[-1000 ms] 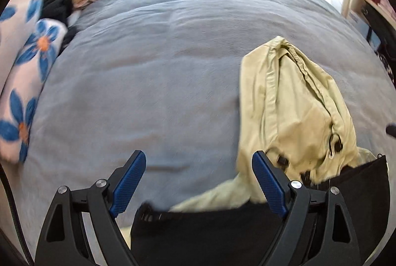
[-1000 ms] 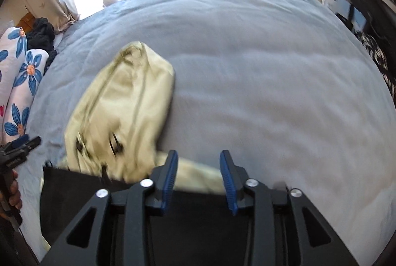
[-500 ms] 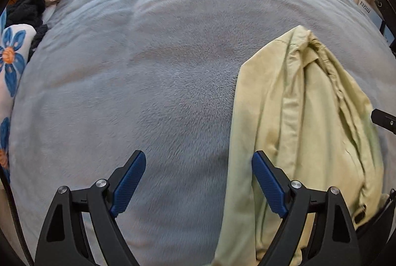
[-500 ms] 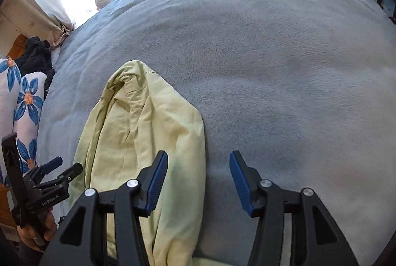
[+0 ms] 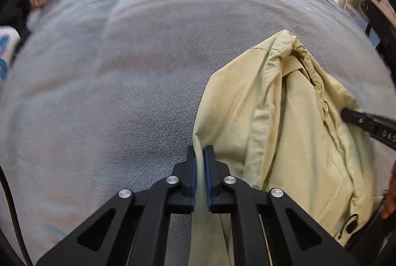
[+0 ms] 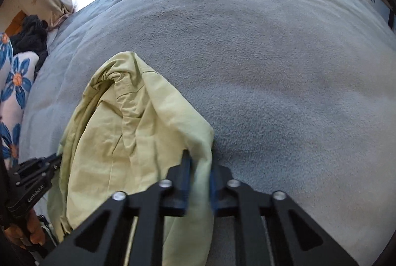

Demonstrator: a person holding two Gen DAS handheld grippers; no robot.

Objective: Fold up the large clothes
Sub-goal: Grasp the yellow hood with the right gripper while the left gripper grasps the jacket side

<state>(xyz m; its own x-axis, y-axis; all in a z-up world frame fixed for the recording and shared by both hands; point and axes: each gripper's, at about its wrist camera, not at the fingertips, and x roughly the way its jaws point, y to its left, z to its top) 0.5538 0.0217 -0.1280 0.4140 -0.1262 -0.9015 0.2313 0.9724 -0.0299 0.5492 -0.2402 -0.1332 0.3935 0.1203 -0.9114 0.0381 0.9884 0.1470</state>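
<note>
The pale yellow-green jacket (image 5: 284, 122) is lying bunched lengthwise on the grey blanket (image 5: 111, 92), its collar end pointing toward the far side of the bed, where a window is letting in bright light.

The left gripper (image 5: 200, 154) is clamping the jacket's left edge; a thin fold of fabric is running up between its blue pads, which are standing almost together. The right gripper (image 6: 201, 162) is clamping the opposite, right edge, its pads closed on a thicker fold. Each gripper is appearing in the other's view at the jacket's side, confirming that both are holding the near portion of the garment.

Judged from this arrangement, the step in hand is securing both near edges ahead of a spread or a fold.

The next move is likely calling for both grippers to be lifting together, keeping the fabric taut between them. Uneven pulling would be risking a twist, and the thin fold in the left gripper could be slipping free.
</note>
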